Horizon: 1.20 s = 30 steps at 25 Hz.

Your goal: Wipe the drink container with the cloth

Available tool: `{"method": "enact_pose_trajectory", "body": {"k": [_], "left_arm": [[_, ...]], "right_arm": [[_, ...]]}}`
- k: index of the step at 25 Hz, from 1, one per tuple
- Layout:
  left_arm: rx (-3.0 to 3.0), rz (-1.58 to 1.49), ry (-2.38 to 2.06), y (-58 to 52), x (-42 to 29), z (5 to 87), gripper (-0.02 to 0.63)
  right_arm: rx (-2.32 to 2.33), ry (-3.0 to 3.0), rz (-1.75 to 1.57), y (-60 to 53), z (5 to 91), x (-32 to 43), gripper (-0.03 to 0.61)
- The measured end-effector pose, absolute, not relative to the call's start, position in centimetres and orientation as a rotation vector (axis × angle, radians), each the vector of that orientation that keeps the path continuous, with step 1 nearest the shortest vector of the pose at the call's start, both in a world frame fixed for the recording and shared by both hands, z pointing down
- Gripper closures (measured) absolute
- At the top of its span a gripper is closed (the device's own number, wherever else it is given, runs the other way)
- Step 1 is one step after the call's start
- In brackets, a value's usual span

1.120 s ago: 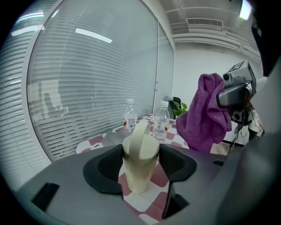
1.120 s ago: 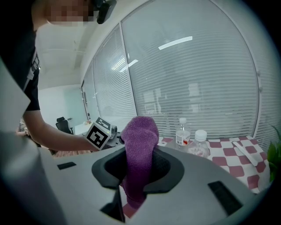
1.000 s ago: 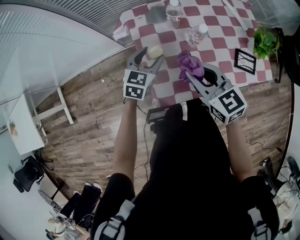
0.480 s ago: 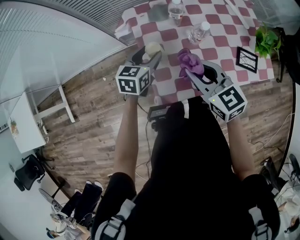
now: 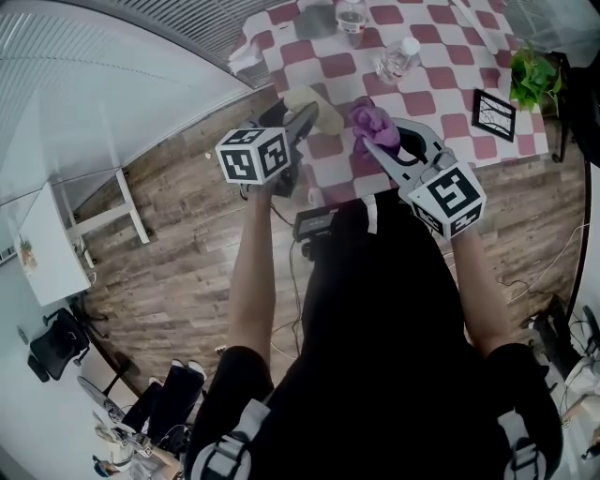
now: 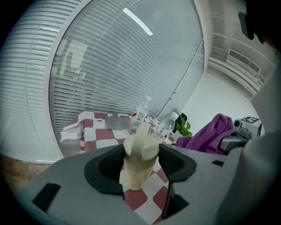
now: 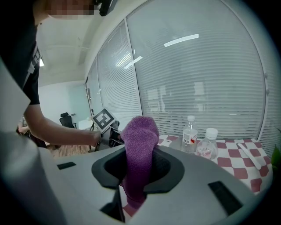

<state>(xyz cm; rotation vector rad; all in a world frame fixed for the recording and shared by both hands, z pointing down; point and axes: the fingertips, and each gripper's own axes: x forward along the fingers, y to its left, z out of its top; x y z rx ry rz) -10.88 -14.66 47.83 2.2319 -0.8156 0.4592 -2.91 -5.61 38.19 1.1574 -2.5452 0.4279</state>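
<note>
Cream drink container (image 6: 139,151) stands upright between the left gripper (image 6: 140,169) jaws. The jaws are clamped on its sides, left and right, and its capped top sticks up above them. In the head view it's held off the counter (image 5: 441,56), over the near corner.

Purple cloth (image 7: 139,147) is pinched in the right gripper (image 7: 140,171) jaws, which are closed tight on it. A bunched end rises above the jaws and a bit hangs below. From the left gripper view the cloth (image 6: 210,134) sits to the right of the left jaws, near the container but not touching it. From the right gripper view the left gripper's marker cube shows off to the left of the right jaws.

Beyond both sets of jaws is the counter, with a red-and-white check cover. A clear water bottle (image 5: 397,58) lies on it just past the right jaws, and a second bottle (image 5: 350,17) stands farther back. A grey item (image 5: 317,19) sits beside the second bottle; can't tell what it is. Folded white cloth (image 5: 246,64) is at the counter corner, past and left of the left jaws. Black picture frame (image 5: 491,114) and green plant (image 5: 531,80) are well off to the right of the right jaws. Wood floor (image 5: 178,244) lies under the left gripper.
</note>
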Motion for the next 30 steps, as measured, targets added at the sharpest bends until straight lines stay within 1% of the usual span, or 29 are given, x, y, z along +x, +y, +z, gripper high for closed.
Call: {"method": "enact_pose_trajectory", "body": {"k": [12,26,30], "left_arm": [[2.196,0.410,-0.827,-15.0,-11.9,48.1,0.344],[2.124,0.381,-0.860,-15.2,-12.8,48.5,0.344],[2.119,0.378,-0.865,-15.3,-12.6,48.7,0.344]], "right_arm": [[1.050,-2.547,0.428,-7.7,43.0,-6.0,0.465],[0.951,-2.527,0.306,-10.9,45.9,-9.9,0.457],[0.931,-2.517,0.312,-11.4,47.1,-10.4,0.437]]}}
